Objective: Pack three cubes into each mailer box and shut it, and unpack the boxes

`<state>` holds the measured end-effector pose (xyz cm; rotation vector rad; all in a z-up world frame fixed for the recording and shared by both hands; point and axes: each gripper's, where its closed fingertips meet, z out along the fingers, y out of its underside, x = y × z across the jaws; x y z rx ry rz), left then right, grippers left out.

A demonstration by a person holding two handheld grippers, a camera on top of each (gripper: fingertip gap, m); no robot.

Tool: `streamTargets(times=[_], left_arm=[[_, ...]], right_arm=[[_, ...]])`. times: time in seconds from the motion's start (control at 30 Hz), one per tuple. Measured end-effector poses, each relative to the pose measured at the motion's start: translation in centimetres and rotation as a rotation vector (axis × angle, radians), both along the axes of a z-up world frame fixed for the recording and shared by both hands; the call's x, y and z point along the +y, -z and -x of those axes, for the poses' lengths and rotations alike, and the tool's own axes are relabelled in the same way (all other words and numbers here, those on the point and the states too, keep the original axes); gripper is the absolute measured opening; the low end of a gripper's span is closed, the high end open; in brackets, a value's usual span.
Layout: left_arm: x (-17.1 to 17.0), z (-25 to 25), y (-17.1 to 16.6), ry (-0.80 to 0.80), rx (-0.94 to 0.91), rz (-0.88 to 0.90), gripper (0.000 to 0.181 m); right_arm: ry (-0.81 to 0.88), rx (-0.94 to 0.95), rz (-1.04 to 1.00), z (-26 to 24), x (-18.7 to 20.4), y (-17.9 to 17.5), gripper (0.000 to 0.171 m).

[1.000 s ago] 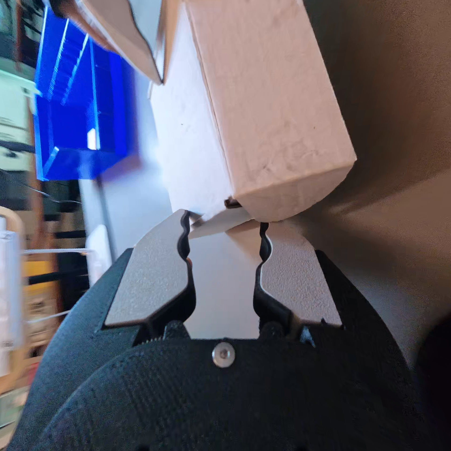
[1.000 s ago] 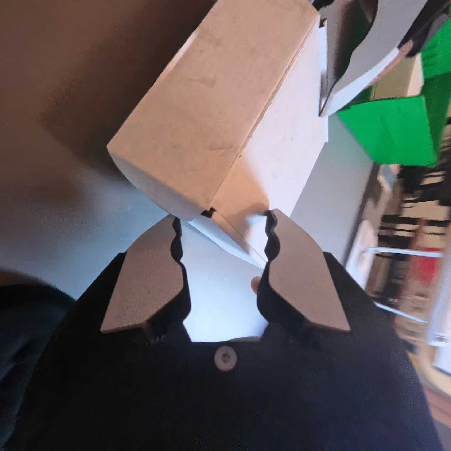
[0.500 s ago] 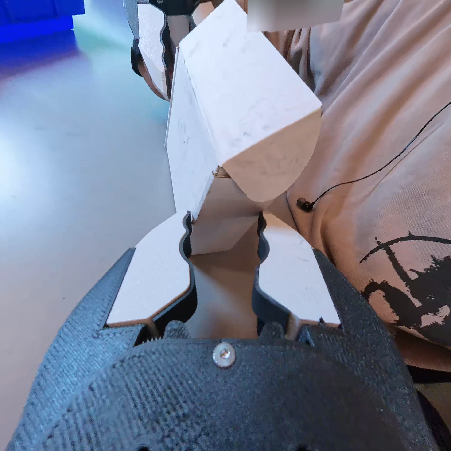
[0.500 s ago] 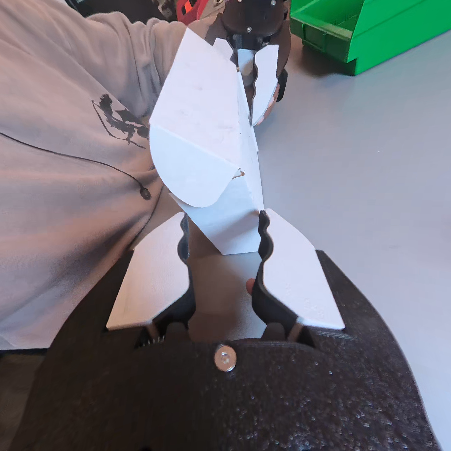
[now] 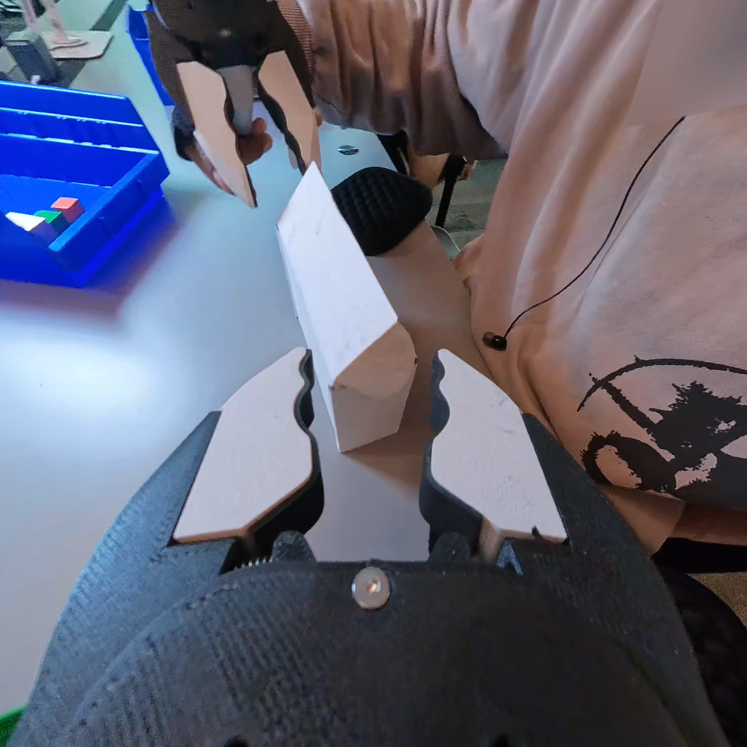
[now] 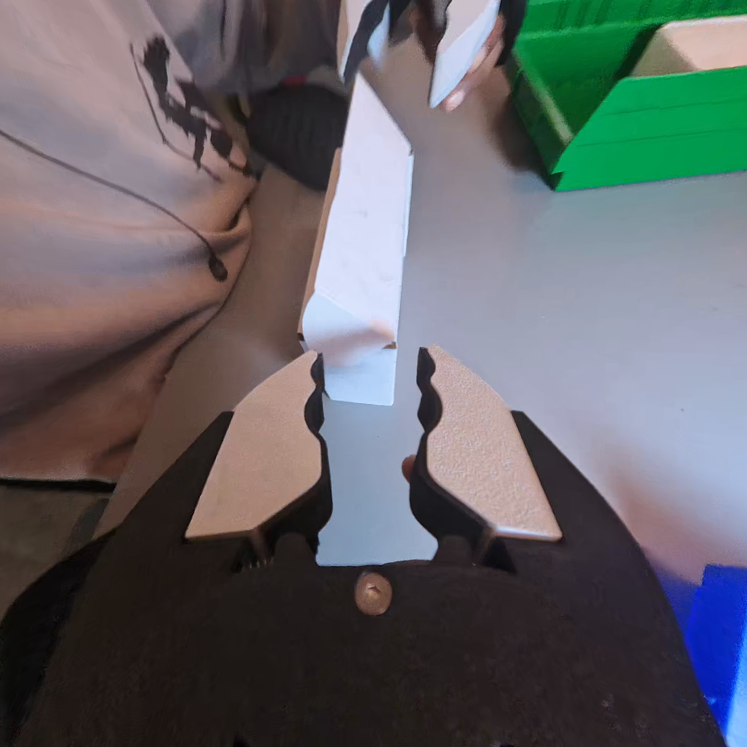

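A closed white mailer box lies lengthwise on the grey table near its front edge. It also shows in the right wrist view. My left gripper is open, its fingertips either side of the box's near end with small gaps. My right gripper is open at the opposite end, with a gap on its right side. Each gripper shows far off in the other's view: the right one, the left one. Red, green and white cubes lie in a blue bin.
A green bin holding a cardboard box stands on the far side of the table. A person's beige shirt with a thin black cable is close along the table edge. A black chair seat is behind the box. My right fingertips sit around 20 centimeters from my left ones.
The box was up in the air between both grippers and tilted. It has come down and now rests on the table. Both views have swung level with the table.
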<state>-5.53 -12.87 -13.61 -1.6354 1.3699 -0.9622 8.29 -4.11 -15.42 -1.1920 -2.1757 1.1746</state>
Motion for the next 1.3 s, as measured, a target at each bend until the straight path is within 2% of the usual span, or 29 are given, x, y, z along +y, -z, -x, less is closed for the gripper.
streamTargets(times=[0.13, 0.3, 0.5, 0.63, 0.77, 0.87, 1.1, 1.17, 1.3], left_arm=[[0.3, -1.0, 0.5, 0.055, 0.068, 0.002, 0.047], [0.6, -1.6, 0.1, 0.075, 0.025, 0.022, 0.027], [0.9, -1.5, 0.1, 0.060, 0.006, 0.021, 0.026], [0.4, -0.2, -0.1, 0.066, 0.029, -0.019, 0.041], [1.3, 1.8, 0.7, 0.032, 0.123, -0.064, 0.046], [1.4, 1.0, 1.1, 0.059, 0.119, -0.077, 0.051], [1.5, -1.2, 0.9, 0.112, 0.066, -0.071, 0.033], [1.6, -0.9, 0.8, 0.110, 0.051, -0.064, 0.031], [1.1, 0.2, 0.1, 0.115, 0.028, -0.067, 0.041]], right_arm=[[-0.124, -0.082, -0.064, 0.6, -1.5, 0.5, 0.043], [-0.177, -0.064, -0.009, 1.0, -2.2, -0.4, 0.035], [-0.193, -0.065, 0.024, 0.8, -2.5, -0.4, 0.037], [-0.181, -0.062, -0.030, 0.5, -2.5, -0.2, 0.041], [-0.182, -0.059, -0.063, 0.6, -2.6, -0.1, 0.043], [-0.189, -0.070, -0.078, 0.9, -2.7, 0.4, 0.042], [-0.218, -0.074, -0.023, 1.3, -3.7, 0.2, 0.027], [-0.207, -0.077, -0.024, 1.4, -3.5, 0.2, 0.028], [-0.186, -0.053, -0.052, 1.3, -3.3, -0.3, 0.037]])
